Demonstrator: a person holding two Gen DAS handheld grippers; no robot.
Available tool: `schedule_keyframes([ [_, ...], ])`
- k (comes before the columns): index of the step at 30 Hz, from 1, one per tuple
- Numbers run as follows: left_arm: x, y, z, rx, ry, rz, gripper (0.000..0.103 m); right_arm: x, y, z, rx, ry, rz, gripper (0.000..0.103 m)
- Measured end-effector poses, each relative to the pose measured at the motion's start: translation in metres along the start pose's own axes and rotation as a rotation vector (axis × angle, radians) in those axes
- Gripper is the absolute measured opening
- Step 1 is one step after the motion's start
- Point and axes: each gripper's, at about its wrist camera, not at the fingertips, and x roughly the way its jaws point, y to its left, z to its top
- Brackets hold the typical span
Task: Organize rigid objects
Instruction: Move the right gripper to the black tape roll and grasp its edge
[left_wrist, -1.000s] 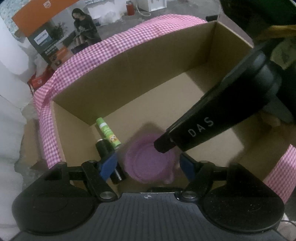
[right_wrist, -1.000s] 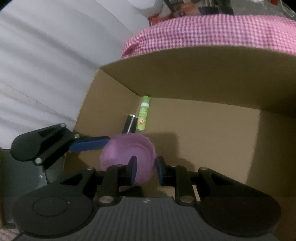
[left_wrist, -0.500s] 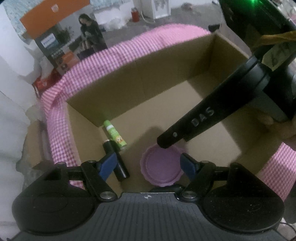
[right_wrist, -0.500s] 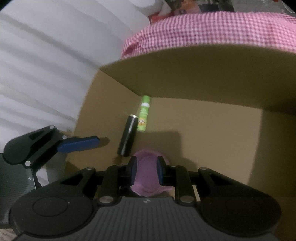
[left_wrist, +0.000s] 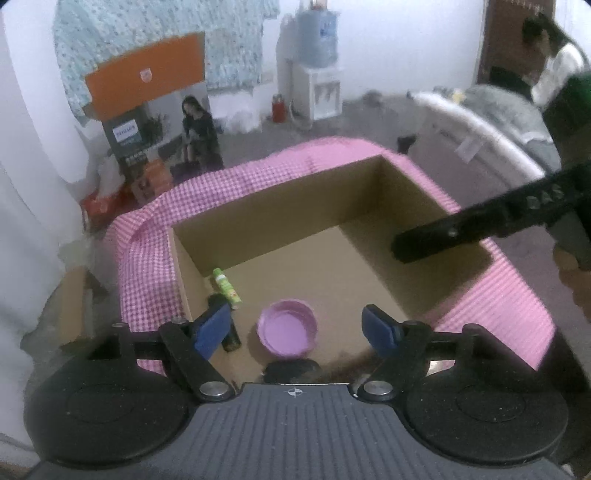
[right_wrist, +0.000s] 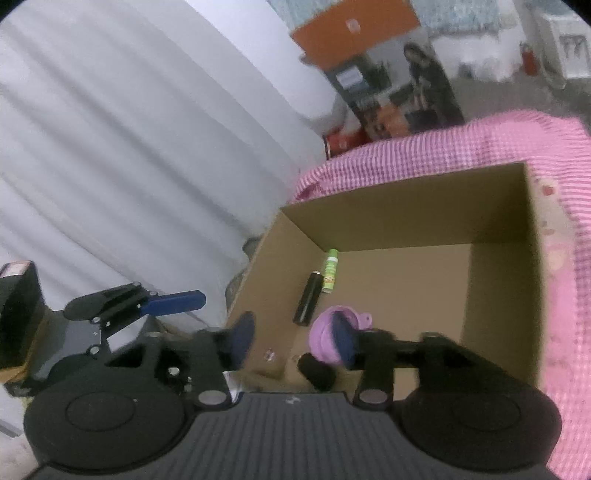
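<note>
Box (left_wrist: 280, 206) holds three: lid (left_wrist: 287, 333), two tubes, apparently.

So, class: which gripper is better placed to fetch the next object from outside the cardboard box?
Probably the left gripper: its jaws are opening and empty. The right gripper is only now opening beside the purple lid.

An open cardboard box (left_wrist: 258, 206) with pink checked cloth (left_wrist: 147, 254) draped around its rim carries the things. On its brown floor lie a purple lid (left_wrist: 287, 333), rim upward, a black cylinder (right_wrist: 309, 303) and a green tube (left_wrist: 226, 283), the latter two side by side near one corner.
</note>
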Motion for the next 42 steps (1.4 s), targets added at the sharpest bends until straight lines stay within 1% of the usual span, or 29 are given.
schedule_keyframes([
  [3, -0.013, -0.005, -0.022, -0.020, -0.033, -0.010, 0.083, -0.028, 0.009, -0.028, -0.010, -0.052, -0.003, 0.054],
  [5, -0.018, -0.007, -0.038, -0.041, -0.041, -0.019, 0.086, -0.041, 0.013, -0.046, -0.002, -0.075, 0.007, 0.054],
  [9, -0.019, -0.012, -0.073, -0.079, -0.016, -0.045, 0.090, -0.060, 0.014, -0.086, 0.028, -0.114, 0.033, 0.055],
  [10, -0.018, -0.013, -0.083, -0.086, -0.007, -0.043, 0.092, -0.062, 0.014, -0.095, 0.035, -0.118, 0.037, 0.055],
  [13, -0.012, -0.016, -0.106, -0.116, 0.032, -0.041, 0.092, -0.060, 0.014, -0.122, 0.060, -0.114, 0.038, 0.055],
  [16, -0.002, -0.017, -0.128, -0.132, 0.093, -0.064, 0.092, -0.044, 0.010, -0.142, 0.107, -0.084, 0.061, 0.055],
  [18, 0.001, -0.021, -0.137, -0.119, 0.107, -0.054, 0.092, -0.025, 0.008, -0.150, 0.129, -0.051, 0.069, 0.055],
  [21, 0.010, -0.027, -0.147, -0.094, 0.124, -0.033, 0.092, 0.002, 0.010, -0.156, 0.136, 0.006, 0.057, 0.055],
  [23, 0.018, -0.030, -0.153, -0.088, 0.147, -0.025, 0.092, 0.019, 0.012, -0.160, 0.124, 0.047, 0.038, 0.054],
  [24, 0.021, -0.030, -0.157, -0.082, 0.154, -0.022, 0.092, 0.025, 0.015, -0.169, 0.120, 0.067, 0.027, 0.054],
  [26, 0.026, -0.032, -0.163, -0.071, 0.168, -0.021, 0.090, 0.043, 0.017, -0.170, 0.107, 0.118, 0.006, 0.053],
  [28, 0.030, -0.032, -0.168, -0.068, 0.178, -0.026, 0.084, 0.058, 0.022, -0.172, 0.085, 0.160, -0.012, 0.052],
  [29, 0.031, -0.032, -0.170, -0.068, 0.183, -0.030, 0.083, 0.064, 0.023, -0.173, 0.077, 0.175, -0.017, 0.049],
  [31, 0.032, -0.031, -0.175, -0.072, 0.183, -0.034, 0.077, 0.076, 0.024, -0.173, 0.059, 0.206, -0.030, 0.047],
  [34, 0.034, -0.032, -0.179, -0.066, 0.183, -0.029, 0.069, 0.088, 0.025, -0.175, 0.036, 0.233, -0.051, 0.043],
  [35, 0.035, -0.031, -0.180, -0.066, 0.181, -0.029, 0.068, 0.091, 0.026, -0.176, 0.032, 0.239, -0.056, 0.042],
  [37, 0.036, -0.031, -0.180, -0.067, 0.179, -0.036, 0.063, 0.098, 0.026, -0.176, 0.025, 0.249, -0.065, 0.037],
  [39, 0.037, -0.032, -0.181, -0.065, 0.177, -0.039, 0.063, 0.101, 0.026, -0.176, 0.021, 0.258, -0.071, 0.033],
  [42, 0.039, -0.032, -0.179, -0.056, 0.171, -0.037, 0.062, 0.103, 0.027, -0.178, 0.022, 0.261, -0.067, 0.030],
])
